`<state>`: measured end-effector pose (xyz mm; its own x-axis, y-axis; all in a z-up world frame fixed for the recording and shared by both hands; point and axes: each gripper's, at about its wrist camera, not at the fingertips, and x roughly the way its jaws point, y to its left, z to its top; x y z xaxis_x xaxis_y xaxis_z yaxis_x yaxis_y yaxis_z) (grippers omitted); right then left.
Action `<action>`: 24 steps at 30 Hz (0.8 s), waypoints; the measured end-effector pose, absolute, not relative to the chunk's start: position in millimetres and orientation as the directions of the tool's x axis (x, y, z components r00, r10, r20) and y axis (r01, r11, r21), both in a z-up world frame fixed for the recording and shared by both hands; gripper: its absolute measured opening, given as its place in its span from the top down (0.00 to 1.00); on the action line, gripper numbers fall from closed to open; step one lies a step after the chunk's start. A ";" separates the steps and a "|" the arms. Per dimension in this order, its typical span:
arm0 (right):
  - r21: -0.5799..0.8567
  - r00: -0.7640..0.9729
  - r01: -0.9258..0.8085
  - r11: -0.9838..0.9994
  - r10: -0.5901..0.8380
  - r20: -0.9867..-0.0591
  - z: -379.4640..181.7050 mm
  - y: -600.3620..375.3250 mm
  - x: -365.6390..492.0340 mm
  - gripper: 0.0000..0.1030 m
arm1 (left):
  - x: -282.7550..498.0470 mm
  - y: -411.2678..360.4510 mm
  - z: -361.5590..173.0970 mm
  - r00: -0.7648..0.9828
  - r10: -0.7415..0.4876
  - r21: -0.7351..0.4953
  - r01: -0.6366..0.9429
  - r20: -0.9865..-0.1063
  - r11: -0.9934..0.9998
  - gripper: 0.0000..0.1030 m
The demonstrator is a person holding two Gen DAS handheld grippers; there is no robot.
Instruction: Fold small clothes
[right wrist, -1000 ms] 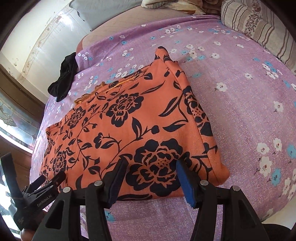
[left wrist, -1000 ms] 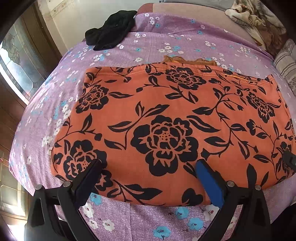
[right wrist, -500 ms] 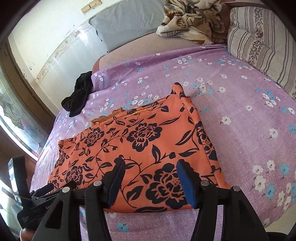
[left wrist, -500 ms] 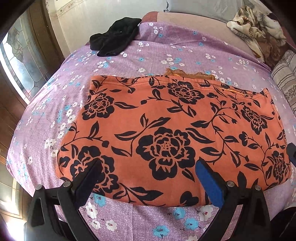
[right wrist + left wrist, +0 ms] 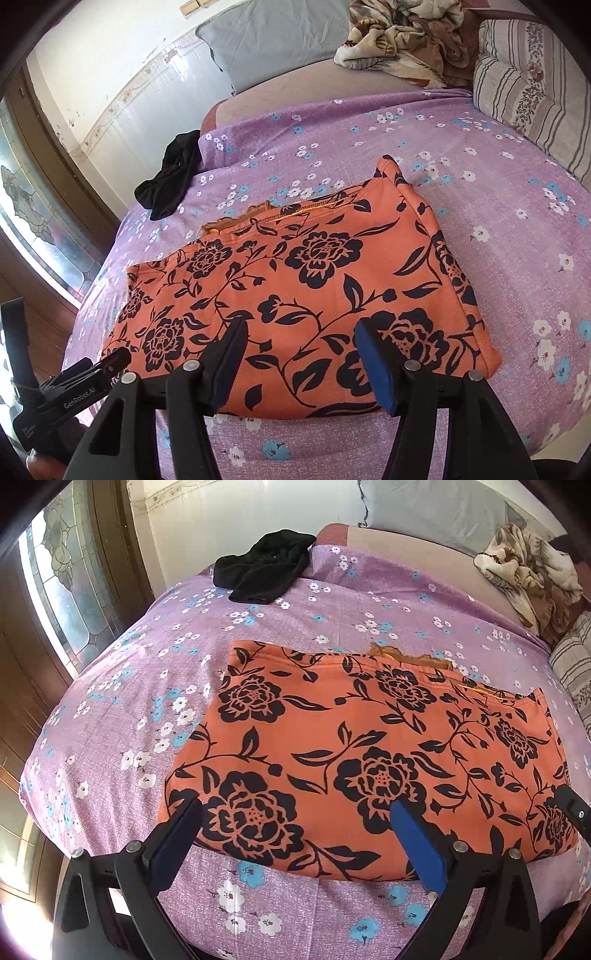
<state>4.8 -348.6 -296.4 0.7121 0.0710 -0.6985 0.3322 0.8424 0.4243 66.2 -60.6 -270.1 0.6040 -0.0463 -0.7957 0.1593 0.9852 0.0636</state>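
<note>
An orange garment printed with black flowers lies folded flat on the bed, which is covered by a purple sheet dotted with small white and blue blossoms. The garment forms a rough rectangle; along its far edge a strip of lighter orange trim peeks out from under the top layer, and its near edge sits close to the near side of the bed.

The left claw hangs above the garment's near left part with its jaws spread wide — nothing is between them and neither pad touches the cloth. The right claw hangs over the near right part of the same garment; its jaws stand apart and are opening, with only air between them, clear of the fabric. In the right wrist view the left claw's black body shows at the lower left, just off the garment's corner.

Well apart from the orange piece, a crumpled black garment lies at the far left corner of the bed, next to the wall. At the far side a grey pillow leans on the wall, a brown and cream blanket is bunched beside it, and a striped pillow rests at the right edge.
</note>
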 end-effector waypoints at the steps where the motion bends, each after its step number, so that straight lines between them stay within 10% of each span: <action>1: 0.422 0.713 0.328 0.845 0.072 -0.698 -296.3 -346.7 5.5 0.38 | 66.5 -58.0 -270.6 0.603 -0.046 0.061 0.155 -0.796 0.986 0.02; 24: 0.502 0.712 0.282 0.818 0.172 -0.681 -301.0 -339.5 21.2 0.38 | 53.5 13.3 -280.9 0.520 -0.114 -0.122 0.019 -0.847 0.992 0.02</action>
